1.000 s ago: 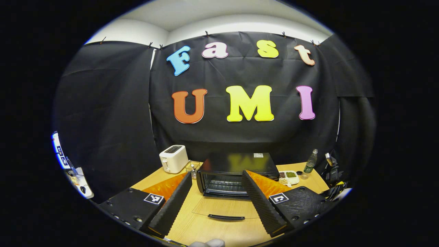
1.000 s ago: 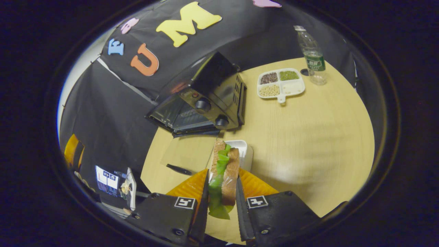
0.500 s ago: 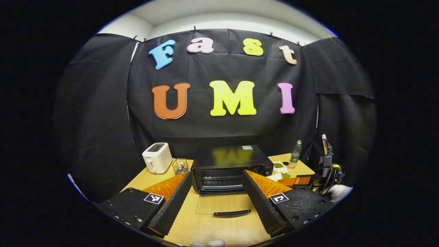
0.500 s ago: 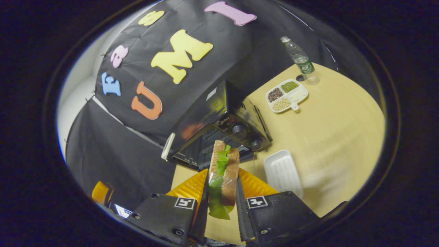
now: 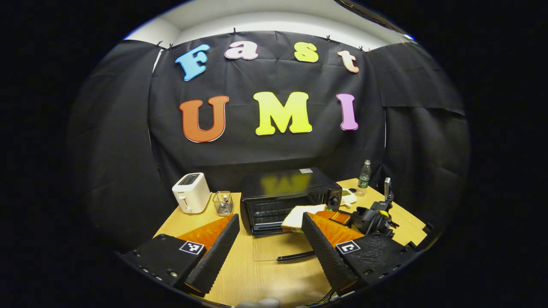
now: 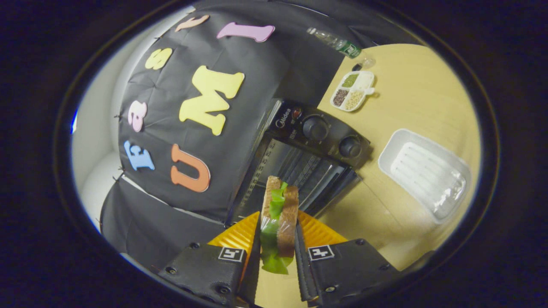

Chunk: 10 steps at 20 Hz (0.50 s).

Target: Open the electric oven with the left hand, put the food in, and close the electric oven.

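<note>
Hanging just in front of the open electric oven (image 6: pixel 299 162), the sandwich (image 6: pixel 278 222) is pinched edge-up between the fingers of the right gripper (image 6: pixel 277 256), brown bread on each side and green lettuce poking out between. From the left gripper view the same sandwich (image 5: pixel 302 215) sits level with the oven's mouth (image 5: pixel 284 201), above the glass door (image 5: pixel 282 250) that lies folded flat on the counter (image 5: pixel 257 278). The left gripper (image 5: pixel 267 252) hangs back over the counter with its fingers spread wide and nothing between them. A white tray (image 6: pixel 426 173) lies to the oven's right, a sectioned dish of beans (image 6: pixel 352 84) and a water bottle (image 6: pixel 338 42) farther back. A white toaster (image 5: pixel 191 198) and a small wire basket (image 5: pixel 223 202) stand on the oven's other side.
</note>
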{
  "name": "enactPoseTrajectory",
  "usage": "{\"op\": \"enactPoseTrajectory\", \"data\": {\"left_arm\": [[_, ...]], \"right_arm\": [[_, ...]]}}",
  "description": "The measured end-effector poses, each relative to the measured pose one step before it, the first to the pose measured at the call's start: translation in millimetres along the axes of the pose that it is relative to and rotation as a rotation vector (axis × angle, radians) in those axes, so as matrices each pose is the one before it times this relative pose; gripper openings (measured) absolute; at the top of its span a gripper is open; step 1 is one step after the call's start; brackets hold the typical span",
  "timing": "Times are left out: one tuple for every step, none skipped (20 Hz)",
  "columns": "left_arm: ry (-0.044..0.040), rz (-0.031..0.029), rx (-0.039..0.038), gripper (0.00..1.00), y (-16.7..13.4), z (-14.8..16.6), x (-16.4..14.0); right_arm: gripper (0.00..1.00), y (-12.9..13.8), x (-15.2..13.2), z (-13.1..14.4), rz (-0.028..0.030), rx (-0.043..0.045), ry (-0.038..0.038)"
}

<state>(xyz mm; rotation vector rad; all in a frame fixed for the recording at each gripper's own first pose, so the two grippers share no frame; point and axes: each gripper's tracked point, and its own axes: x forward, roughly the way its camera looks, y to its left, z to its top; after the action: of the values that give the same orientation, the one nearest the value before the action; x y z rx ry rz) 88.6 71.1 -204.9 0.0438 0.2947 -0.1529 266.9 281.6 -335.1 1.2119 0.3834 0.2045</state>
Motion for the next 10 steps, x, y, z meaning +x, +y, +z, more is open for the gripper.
{"op": "enactPoseTrajectory", "data": {"left_arm": [[0.00395, 0.00035, 0.00041, 0.96, 1.74, -4.33, 0.82], [0.00826, 0.00212, -0.00065, 0.96, 2.52, -5.44, 1.56], [0.00498, 0.00163, -0.001, 0.96, 2.89, -3.61, 0.58], [-0.00044, 0.0021, -0.00032, 0.96, 1.52, -2.94, -0.6], [0.00631, 0.00381, 0.00223, 0.96, 2.24, -2.79, 1.18], [0.00352, 0.00104, 0.00262, 0.96, 2.44, -3.47, 0.98], [0.00493, 0.00386, 0.00085, 0.96, 2.29, -1.72, 0.36], [0.00317, -0.00165, -0.00383, 0.96, 2.01, -2.64, 0.15], [-0.00169, 0.00253, -0.00477, 0.96, 2.99, -0.32, -0.4], [0.00356, 0.00243, -0.00478, 0.96, 2.92, -1.16, 0.47]], "right_arm": [[0.38, -2.11, 9.52, -3.94, -0.00314, 0.03036, -0.01885], [0.38, -3.35, 10.42, -2.48, -0.00445, 0.03414, -0.02095], [0.38, -2.2, 10.36, -1.99, -0.00411, 0.03123, -0.01844], [0.38, -1.98, 10.23, -2.5, -0.00421, 0.02267, -0.01967], [0.37, -1.67, 9.84, -2.67, -0.00442, 0.02972, -0.01692], [0.37, 1.14, 9.5, -3.63, -0.00101, 0.03519, -0.00972], [0.37, 2.14, 9.12, -3.67, 0.00442, 0.01948, -0.01525], [0.38, 0.07, 7.36, -4.23, -0.01216, 0.00535, 0.00138], [0.37, 0.67, 6.57, -3.7, -0.00398, -0.01123, 0.00165], [0.37, 1.55, 3.55, -0.64, -0.00252, -0.00883, -0.01444]]}}
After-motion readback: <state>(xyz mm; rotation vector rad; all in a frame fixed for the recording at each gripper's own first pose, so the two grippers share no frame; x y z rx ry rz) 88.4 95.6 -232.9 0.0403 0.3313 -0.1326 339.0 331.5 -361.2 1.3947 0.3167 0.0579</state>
